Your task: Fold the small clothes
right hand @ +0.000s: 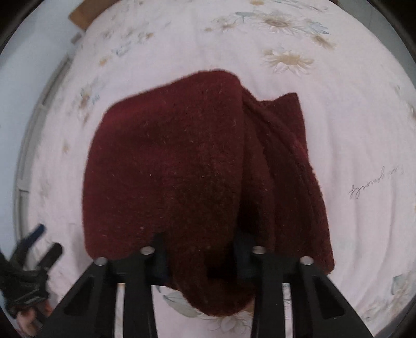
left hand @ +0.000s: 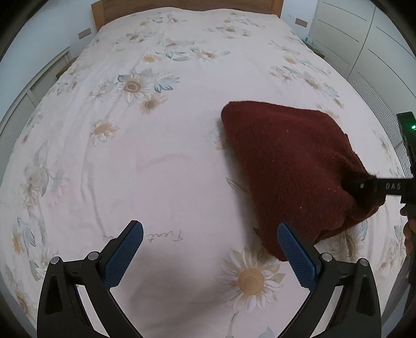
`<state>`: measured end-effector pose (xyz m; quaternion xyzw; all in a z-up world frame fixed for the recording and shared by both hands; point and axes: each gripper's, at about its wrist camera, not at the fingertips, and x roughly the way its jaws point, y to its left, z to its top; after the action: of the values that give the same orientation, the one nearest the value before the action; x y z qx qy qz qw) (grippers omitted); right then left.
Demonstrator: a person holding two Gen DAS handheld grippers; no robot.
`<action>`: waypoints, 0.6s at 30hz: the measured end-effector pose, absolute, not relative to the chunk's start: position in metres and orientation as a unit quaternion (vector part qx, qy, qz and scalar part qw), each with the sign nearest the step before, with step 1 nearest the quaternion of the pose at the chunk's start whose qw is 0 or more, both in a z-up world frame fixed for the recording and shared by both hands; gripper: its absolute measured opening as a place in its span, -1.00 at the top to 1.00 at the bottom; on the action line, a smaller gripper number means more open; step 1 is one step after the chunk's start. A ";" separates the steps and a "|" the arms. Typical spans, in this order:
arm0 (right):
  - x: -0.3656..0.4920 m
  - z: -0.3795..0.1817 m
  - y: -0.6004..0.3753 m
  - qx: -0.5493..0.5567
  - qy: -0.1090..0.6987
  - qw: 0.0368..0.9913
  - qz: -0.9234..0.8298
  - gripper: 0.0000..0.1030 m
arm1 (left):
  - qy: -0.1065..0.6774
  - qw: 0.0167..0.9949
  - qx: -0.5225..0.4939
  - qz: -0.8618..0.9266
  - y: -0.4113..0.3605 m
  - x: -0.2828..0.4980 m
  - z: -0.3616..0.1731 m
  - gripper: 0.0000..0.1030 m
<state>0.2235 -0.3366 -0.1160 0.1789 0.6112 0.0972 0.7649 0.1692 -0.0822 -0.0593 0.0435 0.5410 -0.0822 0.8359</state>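
A dark red knitted garment (left hand: 291, 166) lies partly folded on the floral bedsheet (left hand: 161, 161). My right gripper (left hand: 364, 188) is shut on its near right edge and holds that edge lifted. In the right wrist view the garment (right hand: 182, 169) drapes over the fingers, which are hidden under the cloth. My left gripper (left hand: 209, 234) is open and empty, with blue pads (left hand: 124, 254), low over the sheet just left of the garment. It also shows in the right wrist view at the far left (right hand: 44, 241).
The bed fills both views, with a wooden headboard (left hand: 187, 7) at the far end. White wardrobe doors (left hand: 364, 46) stand at the right. A white radiator or rail (left hand: 33, 85) runs along the left side.
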 end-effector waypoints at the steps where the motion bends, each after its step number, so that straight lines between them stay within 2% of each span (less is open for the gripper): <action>1: 0.221 -0.109 -0.341 0.181 0.600 0.773 0.098 0.52 | 0.542 0.835 0.045 -0.083 -0.083 0.170 -0.061 -0.98; 12: 0.188 -0.078 -0.396 0.168 0.554 0.814 0.056 0.57 | 0.552 0.826 0.049 -0.101 -0.098 0.169 -0.066 -0.98; 18: 0.173 -0.119 -0.404 0.151 0.583 0.797 0.042 0.55 | 0.558 0.822 0.049 -0.105 -0.108 0.171 -0.071 -0.98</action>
<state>0.1725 -0.4036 -0.1186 0.1506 0.5827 0.0422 0.7975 0.1710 -0.1077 -0.0709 0.0489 0.5580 -0.1054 0.8217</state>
